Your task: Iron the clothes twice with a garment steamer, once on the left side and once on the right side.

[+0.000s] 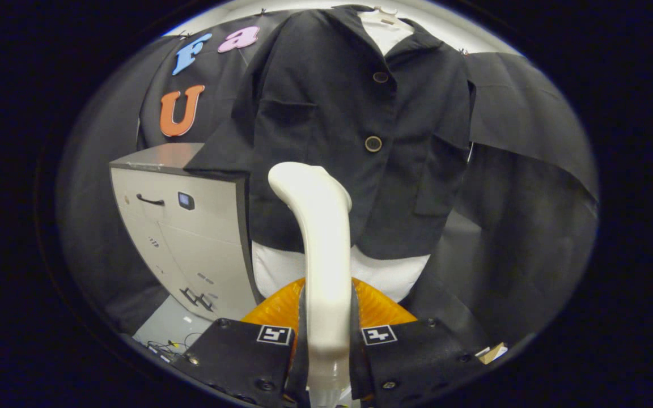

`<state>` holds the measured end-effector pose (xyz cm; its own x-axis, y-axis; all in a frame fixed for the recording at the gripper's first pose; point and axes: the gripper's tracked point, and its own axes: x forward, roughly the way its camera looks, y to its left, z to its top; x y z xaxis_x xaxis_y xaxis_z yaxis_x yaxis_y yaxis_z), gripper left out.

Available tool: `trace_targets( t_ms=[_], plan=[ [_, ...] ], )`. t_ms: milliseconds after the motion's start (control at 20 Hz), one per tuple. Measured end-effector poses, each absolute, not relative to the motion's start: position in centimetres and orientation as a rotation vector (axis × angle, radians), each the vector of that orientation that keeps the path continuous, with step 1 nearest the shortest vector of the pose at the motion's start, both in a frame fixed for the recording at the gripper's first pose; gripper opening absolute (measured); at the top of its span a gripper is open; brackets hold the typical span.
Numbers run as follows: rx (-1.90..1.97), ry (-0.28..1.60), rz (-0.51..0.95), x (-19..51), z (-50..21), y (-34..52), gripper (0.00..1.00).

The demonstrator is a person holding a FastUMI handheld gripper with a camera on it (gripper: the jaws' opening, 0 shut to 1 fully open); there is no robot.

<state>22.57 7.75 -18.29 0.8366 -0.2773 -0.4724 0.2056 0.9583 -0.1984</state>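
Garment steamer (319, 238): its cream handle stands upright between the tongs (326, 340), both fingers closed against its lower stem, its curved head just short of the jacket's lower front. Orange part (380, 309) sits behind the fingers. Black jacket (332, 130) hangs beyond on a hanger over a white garment (386, 275), buttons down the middle, one sleeve draped on a grey cabinet (190, 226) beside it. Judgement: steamer looks rigid, smooth, likely slippery and top-heavy, so grip low on the stem and firm; jacket cloth soft, will yield and swing under pressure
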Motion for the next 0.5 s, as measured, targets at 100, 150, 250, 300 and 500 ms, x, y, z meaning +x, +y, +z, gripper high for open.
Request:
trace_targets(
  t_ms=[100, 150, 250, 300, 500],
  plan=[
    [-0.162, 0.555, -0.260, 21.8, -20.2, 7.5, 0.32],
    [-0.162, 0.578, -0.263, 21.2, -21.2, 7.4, 0.32],
    [-0.163, 0.616, -0.267, 20.4, -22.8, 7.5, 0.32],
    [-0.170, 0.629, -0.266, 20.0, -23.6, 7.5, 0.32],
    [-0.161, 0.661, -0.277, 18.4, -24.7, 7.9, 0.32]
  ],
)
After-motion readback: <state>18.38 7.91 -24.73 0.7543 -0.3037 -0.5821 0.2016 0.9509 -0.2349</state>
